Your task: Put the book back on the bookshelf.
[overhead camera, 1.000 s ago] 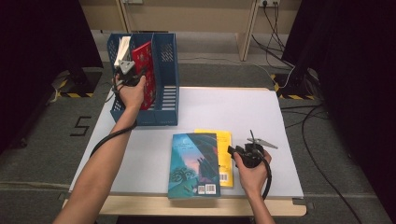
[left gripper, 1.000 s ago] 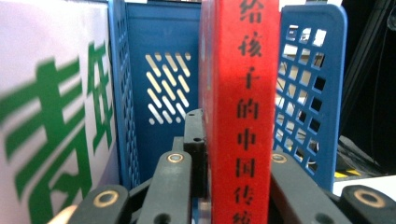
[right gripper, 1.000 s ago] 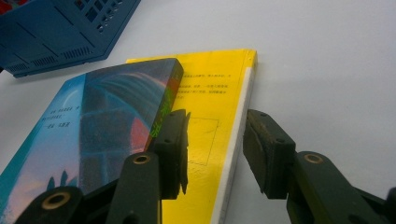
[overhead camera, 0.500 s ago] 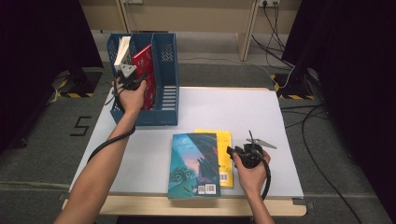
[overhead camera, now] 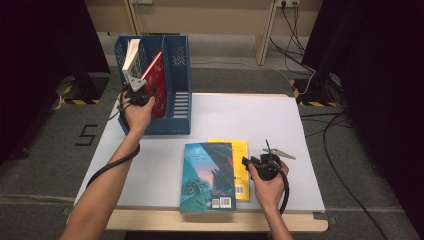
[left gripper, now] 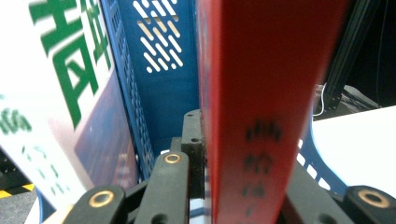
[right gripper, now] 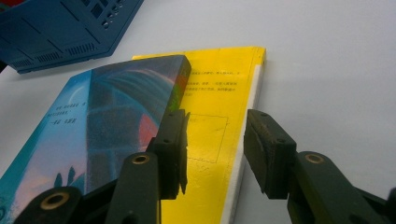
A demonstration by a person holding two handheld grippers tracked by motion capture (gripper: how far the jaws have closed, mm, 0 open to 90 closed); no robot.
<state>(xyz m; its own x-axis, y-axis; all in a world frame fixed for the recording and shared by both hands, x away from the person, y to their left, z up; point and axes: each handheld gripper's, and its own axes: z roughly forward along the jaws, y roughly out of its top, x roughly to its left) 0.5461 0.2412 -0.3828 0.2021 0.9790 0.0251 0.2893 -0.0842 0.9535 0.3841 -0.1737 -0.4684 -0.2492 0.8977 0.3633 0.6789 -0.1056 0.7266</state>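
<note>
A red book (overhead camera: 156, 82) stands tilted in the middle slot of the blue file rack (overhead camera: 177, 65), and my left gripper (overhead camera: 141, 95) is shut on its near edge. In the left gripper view the red book's spine (left gripper: 266, 93) runs up between the black jaws of the left gripper (left gripper: 243, 186). A teal book (overhead camera: 207, 175) lies flat on the table, partly covering a yellow book (overhead camera: 240, 150). My right gripper (overhead camera: 247, 162) rests low at the yellow book's right side. In the right gripper view, the right gripper (right gripper: 215, 149) is open over the yellow book's (right gripper: 210, 93) white page edge.
A white book with green lettering (overhead camera: 131, 57) leans in the rack's left slot, close beside the red one. The white table (overhead camera: 250, 115) has bare room behind and to the right of the flat books. Cables run across the floor at the right.
My left hand has shifted a little and slightly down with the red book in the rack. The right hand and the flat books have not moved.
</note>
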